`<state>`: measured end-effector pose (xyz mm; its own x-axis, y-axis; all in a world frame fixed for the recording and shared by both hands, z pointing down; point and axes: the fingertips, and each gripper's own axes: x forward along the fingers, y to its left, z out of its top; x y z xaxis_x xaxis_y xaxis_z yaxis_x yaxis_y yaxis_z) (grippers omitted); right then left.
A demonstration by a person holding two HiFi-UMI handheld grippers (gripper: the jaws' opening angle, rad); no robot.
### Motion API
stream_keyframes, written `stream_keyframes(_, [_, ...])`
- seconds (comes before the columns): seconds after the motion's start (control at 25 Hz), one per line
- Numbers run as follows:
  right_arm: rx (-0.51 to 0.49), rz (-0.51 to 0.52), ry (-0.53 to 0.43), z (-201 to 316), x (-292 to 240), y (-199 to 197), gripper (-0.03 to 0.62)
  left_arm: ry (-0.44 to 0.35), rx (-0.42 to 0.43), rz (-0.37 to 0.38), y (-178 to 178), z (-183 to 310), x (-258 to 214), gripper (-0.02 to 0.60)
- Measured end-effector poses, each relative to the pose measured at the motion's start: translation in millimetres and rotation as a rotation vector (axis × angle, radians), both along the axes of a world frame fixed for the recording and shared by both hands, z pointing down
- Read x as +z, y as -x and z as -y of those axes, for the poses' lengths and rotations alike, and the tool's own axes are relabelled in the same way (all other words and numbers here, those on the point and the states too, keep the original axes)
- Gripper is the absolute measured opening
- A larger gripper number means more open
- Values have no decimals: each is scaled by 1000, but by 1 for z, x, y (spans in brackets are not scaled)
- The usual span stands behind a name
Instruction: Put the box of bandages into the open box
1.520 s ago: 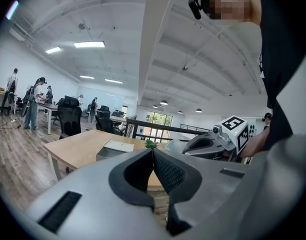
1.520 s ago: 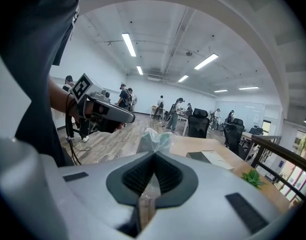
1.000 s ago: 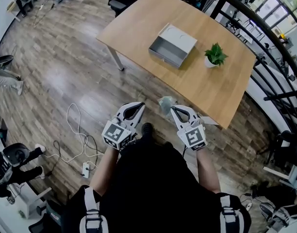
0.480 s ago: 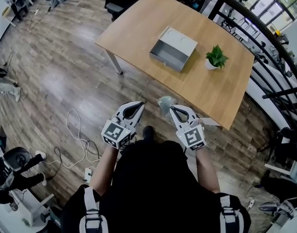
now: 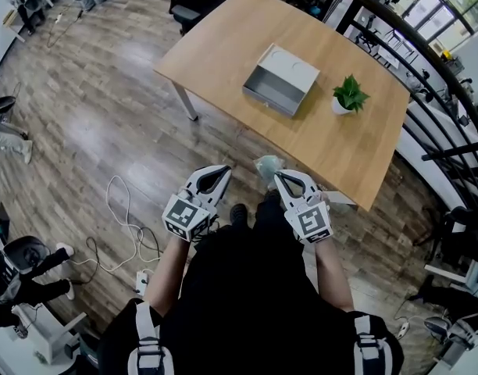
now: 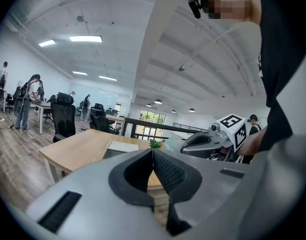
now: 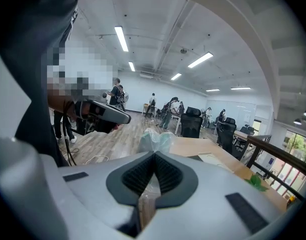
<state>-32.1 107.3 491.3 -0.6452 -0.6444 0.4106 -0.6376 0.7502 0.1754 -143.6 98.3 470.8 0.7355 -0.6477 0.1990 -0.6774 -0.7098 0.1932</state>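
Observation:
The open box (image 5: 280,80), grey with its lid folded back, sits on the wooden table (image 5: 223,45) ahead of me; it also shows small in the left gripper view (image 6: 120,146). The box of bandages (image 5: 266,165) looks like a pale green packet in crinkly clear wrap. My right gripper (image 5: 276,175) is shut on it, and the packet (image 7: 155,140) sticks up past the closed jaws. My left gripper (image 5: 223,169) is shut and holds nothing (image 6: 153,152). Both grippers hang over the floor, short of the table's near edge.
A small potted plant (image 5: 348,94) stands on the table right of the open box. A white cable and power strip (image 5: 130,233) lie on the wood floor at the left. A black railing (image 5: 426,76) runs behind the table. Office chairs and people stand far off.
Both grippers keep their places and their states. The view has shifted slightly, and my feet show a little further forward below the grippers.

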Motion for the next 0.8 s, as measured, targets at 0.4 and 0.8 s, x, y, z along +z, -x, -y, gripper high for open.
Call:
stream_keyframes(0.4, [-12,18,-13,30,-3,-9,25,-3,-40,24,1,17,-4,25])
stream_keyframes(0.8, [5,24,-10,80,-4,-44,25,-14,-40,45,-27,59,-12,25])
